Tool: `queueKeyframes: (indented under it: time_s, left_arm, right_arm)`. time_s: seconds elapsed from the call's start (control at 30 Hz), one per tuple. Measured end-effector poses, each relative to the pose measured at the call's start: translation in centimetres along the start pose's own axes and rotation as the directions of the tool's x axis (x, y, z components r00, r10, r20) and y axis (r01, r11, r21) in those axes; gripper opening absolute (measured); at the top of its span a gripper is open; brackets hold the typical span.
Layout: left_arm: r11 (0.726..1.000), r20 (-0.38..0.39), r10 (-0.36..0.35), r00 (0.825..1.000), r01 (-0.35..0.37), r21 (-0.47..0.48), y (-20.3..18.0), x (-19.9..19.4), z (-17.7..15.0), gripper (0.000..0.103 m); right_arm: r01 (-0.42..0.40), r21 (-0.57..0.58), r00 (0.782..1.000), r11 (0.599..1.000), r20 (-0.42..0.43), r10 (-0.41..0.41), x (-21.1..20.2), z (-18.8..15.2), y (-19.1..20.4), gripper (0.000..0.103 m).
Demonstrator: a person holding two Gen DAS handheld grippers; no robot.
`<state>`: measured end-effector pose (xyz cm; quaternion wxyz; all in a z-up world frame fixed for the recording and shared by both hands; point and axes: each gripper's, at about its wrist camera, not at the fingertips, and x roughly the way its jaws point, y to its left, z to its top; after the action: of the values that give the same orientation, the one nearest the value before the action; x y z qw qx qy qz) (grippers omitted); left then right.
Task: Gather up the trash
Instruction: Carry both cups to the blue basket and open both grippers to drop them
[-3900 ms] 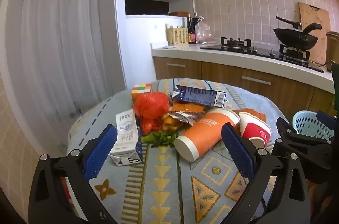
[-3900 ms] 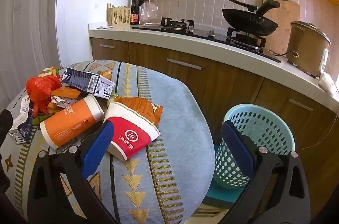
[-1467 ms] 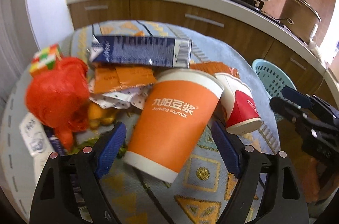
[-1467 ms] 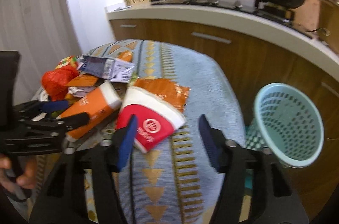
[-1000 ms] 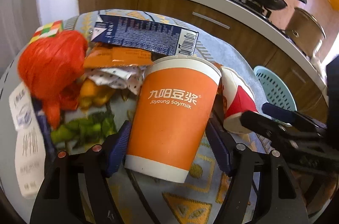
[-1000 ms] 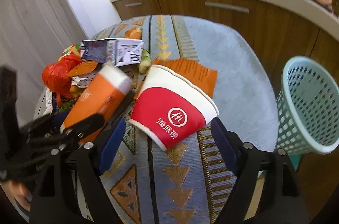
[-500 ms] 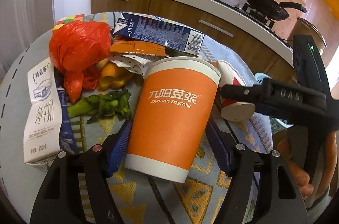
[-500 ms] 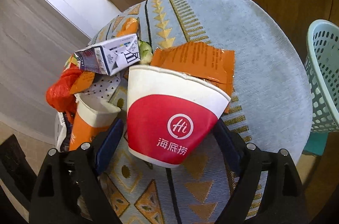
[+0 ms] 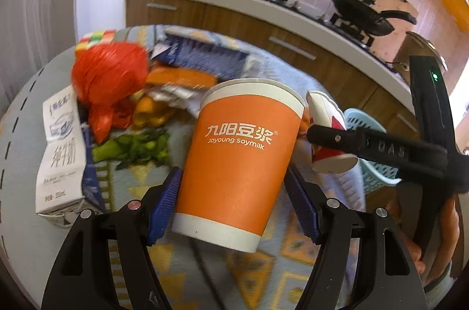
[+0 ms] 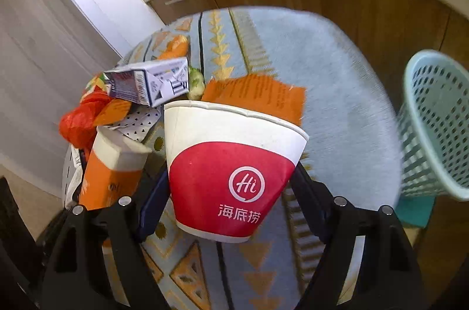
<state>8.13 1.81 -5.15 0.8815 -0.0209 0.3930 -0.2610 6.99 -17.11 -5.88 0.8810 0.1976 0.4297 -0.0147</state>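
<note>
Both cups are being lifted clear of the worktop (image 10: 337, 93), a round table under a pale blue patterned cloth. The left gripper (image 9: 234, 201) is clamping the tall orange paper soymilk cup (image 9: 237, 160) low on its wall. The right gripper (image 10: 231, 201) is straddling the squat red-and-white paper cup (image 10: 228, 172), its jaws closing, pads pressing both sides.

Advice: each person's hand should be keeping the squeeze gentle, since thin paper walls are likely to buckle, and carrying the cups level toward the pale blue perforated plastic basket (image 10: 433, 128) beside the table.

Both cups are looking empty, rims pointing away from the cameras.
</note>
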Motion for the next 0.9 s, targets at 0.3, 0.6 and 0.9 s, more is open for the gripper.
queueKeyframes:
  time_s: [0.3,0.6,0.9]
  left_arm:
    - [0.979,0.003,-0.124,0.992,0.122,0.165,-10.9,1.5,3.8,0.068]
    - [0.938,-0.207,-0.265,0.942,0.301,0.171,-21.2,11.3,4.8,0.068]
    - [0.926,-0.317,-0.274,0.908,0.338,0.167,-26.3,19.4,3.1,0.069]
  right_arm:
    - [0.175,0.105,0.961,0.979,0.199,-0.193,-8.1,1.6,-8.6,0.075]
    - [0.350,0.274,0.912,0.896,0.118,-0.392,-8.8,0.9,-21.4,0.076]
    - [0.374,0.320,0.919,0.870,-0.006,-0.393,-4.5,-1.7,-27.2,0.077]
